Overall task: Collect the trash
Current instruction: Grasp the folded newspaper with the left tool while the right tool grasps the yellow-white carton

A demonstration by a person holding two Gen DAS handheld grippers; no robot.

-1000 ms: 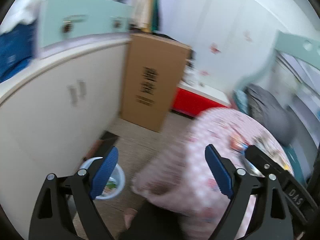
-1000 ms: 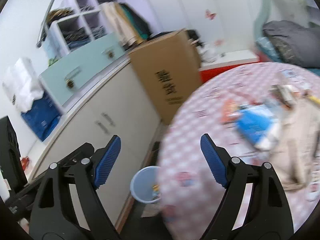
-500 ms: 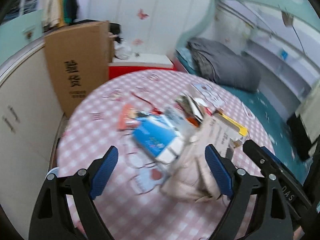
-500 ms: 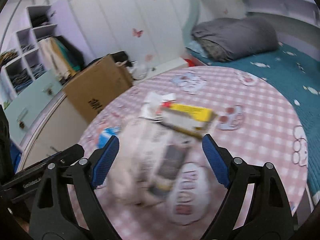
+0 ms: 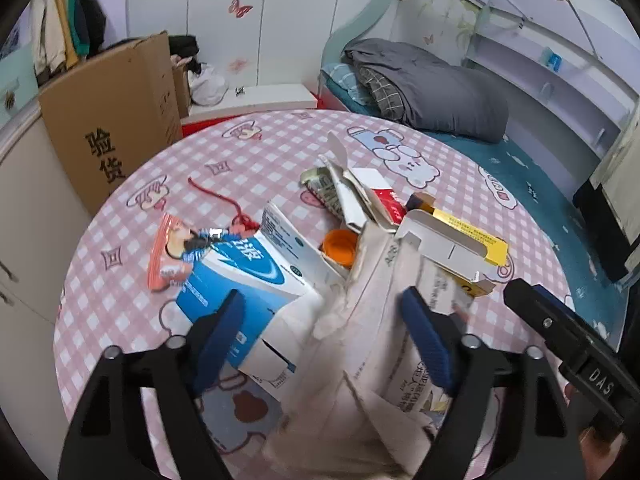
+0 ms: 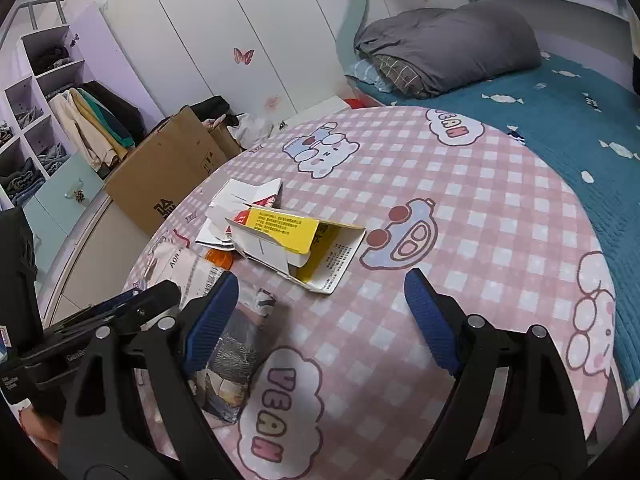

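Now | crumpled beige bag (image 5: 372, 312) between closing left tool (image 5: 320, 334) | right tool (image 6: 320, 316) spread, empty

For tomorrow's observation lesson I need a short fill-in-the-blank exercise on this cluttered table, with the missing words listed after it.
1. The tablecloth is checked in white and ____.
2. The flattened carton near the middle of the table has a bright ____ panel.
3. The round bottle cap among the litter is ____.
4. Beside the table, against the cabinet, stands a large brown ____ box.

Missing words: pink; yellow; orange; cardboard
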